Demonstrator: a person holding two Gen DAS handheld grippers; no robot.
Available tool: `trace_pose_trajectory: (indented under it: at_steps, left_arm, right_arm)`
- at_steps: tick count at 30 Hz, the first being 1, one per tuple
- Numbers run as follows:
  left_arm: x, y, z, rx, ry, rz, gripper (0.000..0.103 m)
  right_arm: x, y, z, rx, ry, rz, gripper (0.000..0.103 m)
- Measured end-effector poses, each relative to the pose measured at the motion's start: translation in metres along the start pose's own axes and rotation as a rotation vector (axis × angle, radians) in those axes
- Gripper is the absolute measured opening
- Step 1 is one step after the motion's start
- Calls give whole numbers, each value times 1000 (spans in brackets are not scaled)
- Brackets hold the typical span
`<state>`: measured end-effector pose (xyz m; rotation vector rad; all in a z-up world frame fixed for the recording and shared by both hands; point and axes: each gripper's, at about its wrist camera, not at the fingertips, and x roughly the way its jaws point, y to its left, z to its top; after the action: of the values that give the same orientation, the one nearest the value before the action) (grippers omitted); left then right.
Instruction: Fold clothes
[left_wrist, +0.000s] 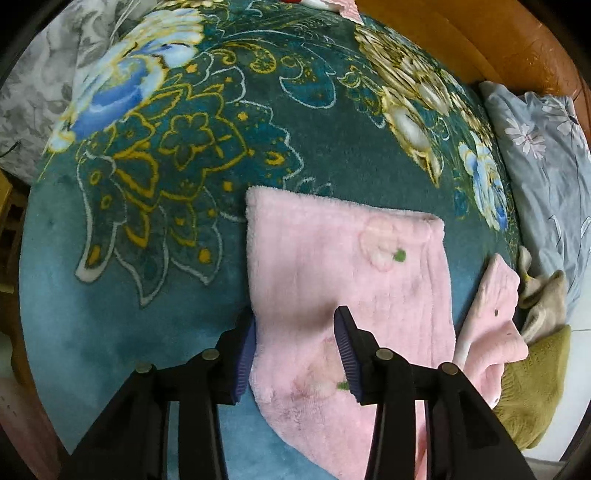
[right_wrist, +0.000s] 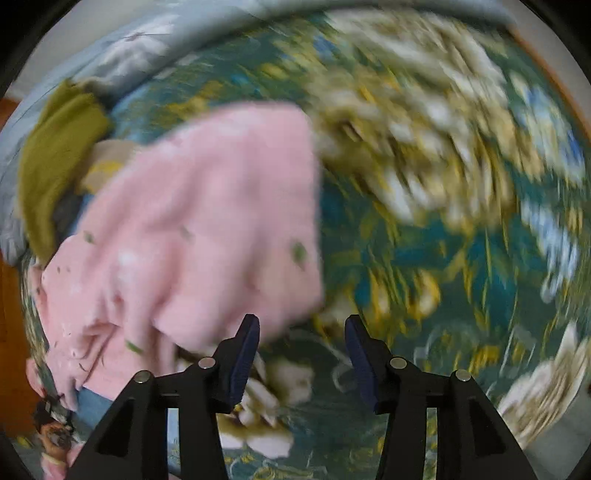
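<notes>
A pink fleece garment (left_wrist: 332, 266) with small flower motifs lies folded flat on the teal flowered blanket (left_wrist: 147, 295). My left gripper (left_wrist: 295, 332) is open, its fingers straddling the garment's near left edge, just above the cloth. In the blurred right wrist view the same pink garment (right_wrist: 199, 221) lies left of centre. My right gripper (right_wrist: 301, 339) is open and empty, over the blanket (right_wrist: 443, 258) just right of the garment's near corner.
An olive garment (left_wrist: 532, 387) and a beige one (left_wrist: 546, 295) lie bunched at the blanket's right edge; the olive one also shows in the right wrist view (right_wrist: 59, 155). A grey-blue flowered pillow (left_wrist: 546, 155) lies far right. A wooden bed frame (left_wrist: 498, 37) runs behind.
</notes>
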<state>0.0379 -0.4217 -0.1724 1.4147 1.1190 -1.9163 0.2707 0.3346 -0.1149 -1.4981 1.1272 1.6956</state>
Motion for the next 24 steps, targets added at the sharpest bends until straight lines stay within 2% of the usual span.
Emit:
trace_pose_trajectory:
  at_steps: [2, 6, 8, 9, 10, 11, 13, 16, 20, 22, 24]
  left_arm:
    - [1, 1, 1, -6, 4, -1, 38]
    - [2, 4, 2, -13, 9, -6, 31]
    - [2, 4, 3, -16, 12, -9, 26]
    - [2, 5, 3, -20, 14, -14, 17]
    - [3, 6, 3, -26, 18, -26, 11]
    - [3, 6, 3, -30, 21, -39, 7]
    - [-6, 3, 4, -15, -26, -36, 5]
    - [-24, -2, 6, 11, -117, -52, 4]
    - [-53, -9, 8, 60, -255, -62, 4]
    - [-53, -4, 8, 45, -254, -27, 4]
    - [-48, 5, 7, 14, -223, 23, 4]
  right_arm:
    - [15, -7, -6, 60, 38, 60, 52]
    - [36, 3, -3, 82, 28, 124, 52]
    - [45, 6, 1, 99, 18, 115, 50]
    - [45, 6, 3, 114, 11, 113, 39]
    - [43, 6, 5, 128, 6, 115, 20]
    - [42, 6, 8, 143, 2, 118, 15]
    - [27, 11, 15, 107, -39, 93, 8]
    - [-9, 15, 28, 52, -120, 46, 7]
    - [-73, -5, 36, 59, -218, 13, 6]
    - [-93, -12, 36, 25, -237, -41, 6]
    - [-82, -22, 27, 30, -196, -79, 6]
